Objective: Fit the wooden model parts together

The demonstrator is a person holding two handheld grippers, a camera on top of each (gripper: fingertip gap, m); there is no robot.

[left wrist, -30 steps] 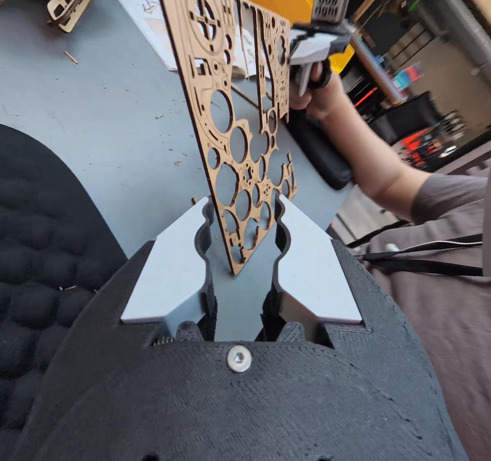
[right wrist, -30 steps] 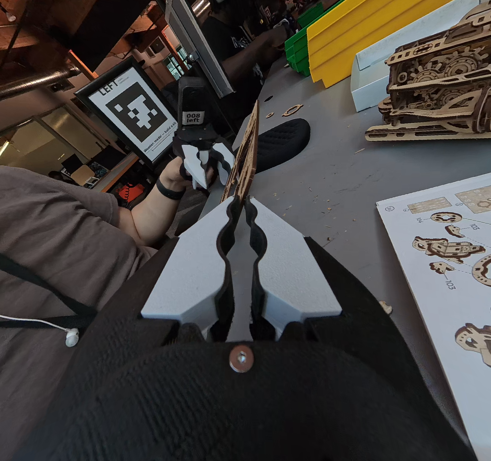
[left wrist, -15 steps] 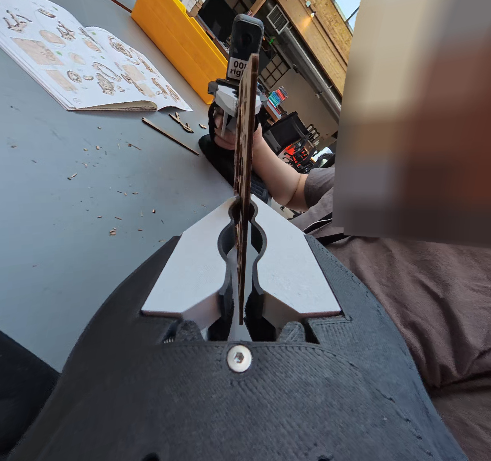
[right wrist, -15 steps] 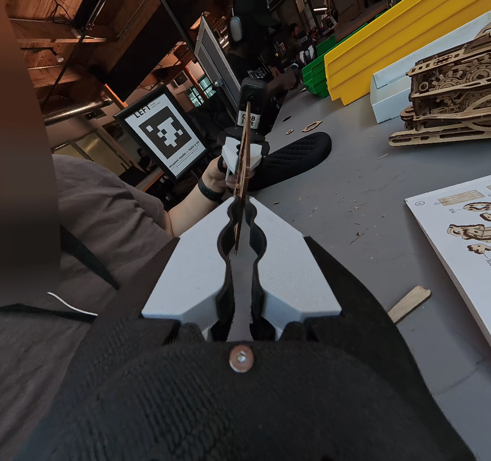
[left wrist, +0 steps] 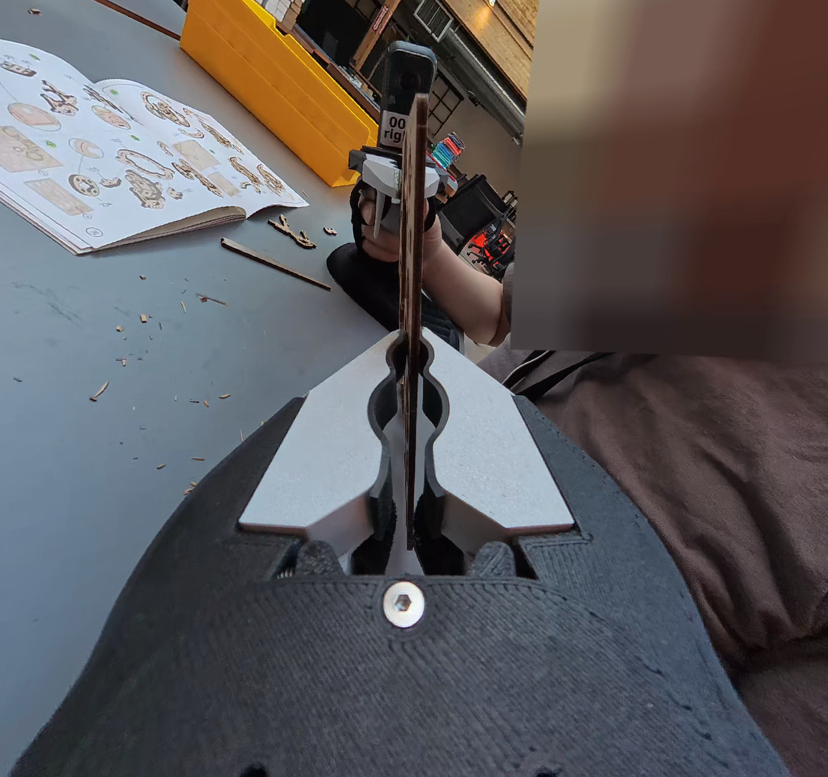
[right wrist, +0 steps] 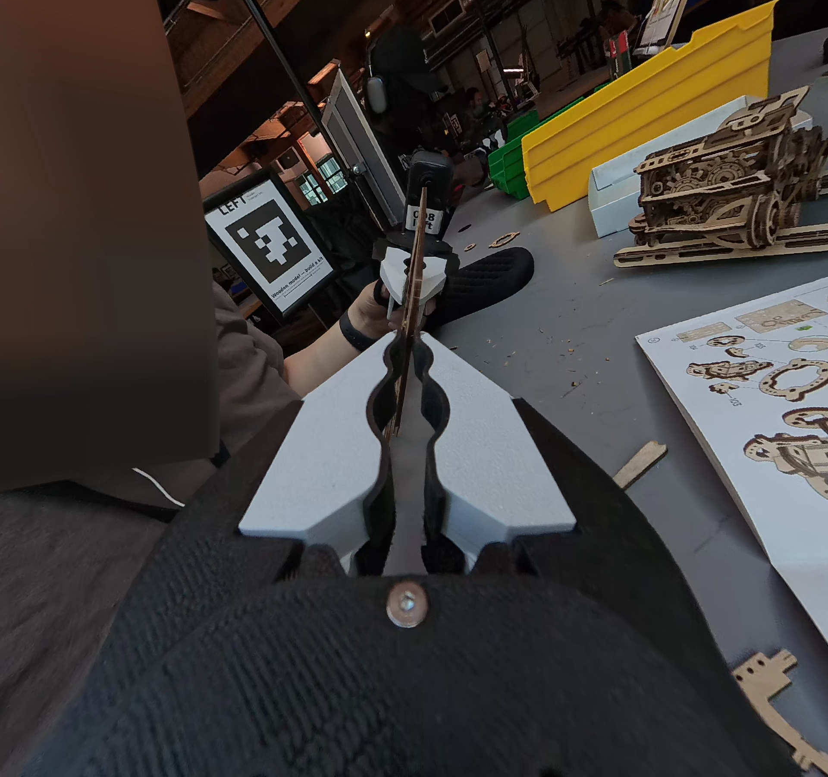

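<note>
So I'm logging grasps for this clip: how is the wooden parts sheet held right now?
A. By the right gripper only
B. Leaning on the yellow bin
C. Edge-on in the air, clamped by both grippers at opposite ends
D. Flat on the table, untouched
C: the wooden parts sheet stands edge-on, pinched by the left gripper at the near end and the right gripper at the far end.

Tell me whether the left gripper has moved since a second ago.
Yes. The left gripper swung toward the open booklet and closed edge-on over the wooden sheet.
</note>
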